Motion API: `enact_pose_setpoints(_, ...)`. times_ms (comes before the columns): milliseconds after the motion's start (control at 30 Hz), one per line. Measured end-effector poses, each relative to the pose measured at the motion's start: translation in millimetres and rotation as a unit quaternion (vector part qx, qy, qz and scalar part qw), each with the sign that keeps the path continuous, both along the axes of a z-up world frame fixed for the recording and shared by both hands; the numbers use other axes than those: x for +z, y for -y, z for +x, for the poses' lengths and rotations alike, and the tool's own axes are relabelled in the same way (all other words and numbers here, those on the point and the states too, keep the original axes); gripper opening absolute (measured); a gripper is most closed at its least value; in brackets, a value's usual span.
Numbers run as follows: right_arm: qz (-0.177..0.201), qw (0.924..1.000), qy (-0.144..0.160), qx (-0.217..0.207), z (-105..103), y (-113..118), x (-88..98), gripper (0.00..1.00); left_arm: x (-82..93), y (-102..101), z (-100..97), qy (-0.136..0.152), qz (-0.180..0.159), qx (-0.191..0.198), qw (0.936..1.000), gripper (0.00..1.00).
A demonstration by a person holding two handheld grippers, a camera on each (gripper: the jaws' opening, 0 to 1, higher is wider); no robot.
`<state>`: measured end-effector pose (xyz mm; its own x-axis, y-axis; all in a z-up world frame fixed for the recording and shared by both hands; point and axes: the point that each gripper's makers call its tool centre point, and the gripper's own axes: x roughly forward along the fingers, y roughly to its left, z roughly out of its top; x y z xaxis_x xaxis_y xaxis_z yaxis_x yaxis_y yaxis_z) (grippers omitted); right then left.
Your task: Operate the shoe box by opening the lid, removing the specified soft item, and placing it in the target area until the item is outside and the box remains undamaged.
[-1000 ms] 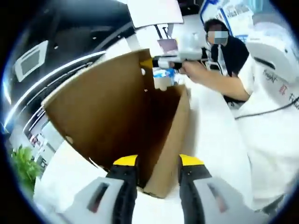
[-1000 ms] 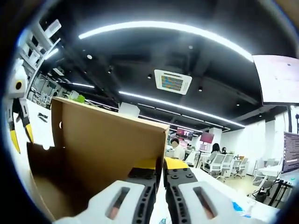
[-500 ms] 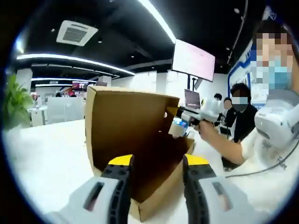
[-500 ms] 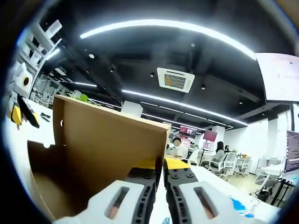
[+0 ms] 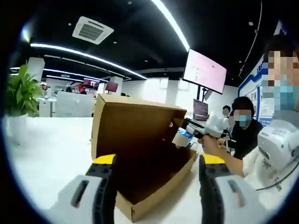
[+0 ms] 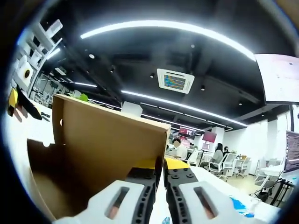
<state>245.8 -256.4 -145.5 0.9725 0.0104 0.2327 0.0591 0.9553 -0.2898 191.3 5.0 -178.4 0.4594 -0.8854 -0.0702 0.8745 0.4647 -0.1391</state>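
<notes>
A brown cardboard shoe box (image 5: 154,186) stands on the white table with its lid (image 5: 131,123) raised upright. My left gripper (image 5: 159,161) is open wide, its yellow-tipped fingers (image 5: 105,159) on either side of the box's near end without touching it. My right gripper (image 5: 189,126) comes in from the right and is shut on the lid's upper corner. In the right gripper view the right gripper (image 6: 162,164) pinches the lid's edge (image 6: 161,135), and the left gripper (image 6: 16,100) shows at far left. The box's inside is dark, and its contents are hidden.
The white table (image 5: 51,154) spreads left of the box. A potted plant (image 5: 21,95) stands at far left. A person's hand (image 5: 210,142) and white sleeve (image 5: 275,149) are on the right, with another seated person (image 5: 243,133) behind. A wall screen (image 5: 204,71) hangs above.
My left gripper's jaws have spread much wider and its view has tilted up and drawn back from the box. The right gripper keeps its hold on the raised lid.
</notes>
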Motion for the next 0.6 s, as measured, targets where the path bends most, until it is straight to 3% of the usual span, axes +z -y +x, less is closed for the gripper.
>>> enact_pose_setpoints(67,-0.001,1.0000,0.000,0.000,-1,0,-0.4,0.02,-1.0,-3,3.5,0.004,0.009,0.013,0.9999,0.89)
enact_pose_setpoints(133,-0.004,1.0000,0.002,-0.004,-1,0,-1.1,0.02,-6.2,-4,1.5,0.020,0.040,0.006,0.9990,0.83)
enact_pose_setpoints(433,-0.015,0.9997,0.008,-0.015,-10,-1,-6.4,0.02,3.7,-3,1.3,0.006,-0.002,0.013,0.9999,0.86)
enact_pose_setpoints(533,-0.028,0.9995,0.006,-0.016,-14,-3,-10.9,0.02,-5.3,-4,-1.0,0.005,0.013,0.011,0.9998,0.86)
enact_pose_setpoints(600,-0.028,0.9995,0.003,-0.016,-17,-3,-13.1,0.02,-1.7,-7,0.9,0.007,0.004,0.016,0.9998,0.86)
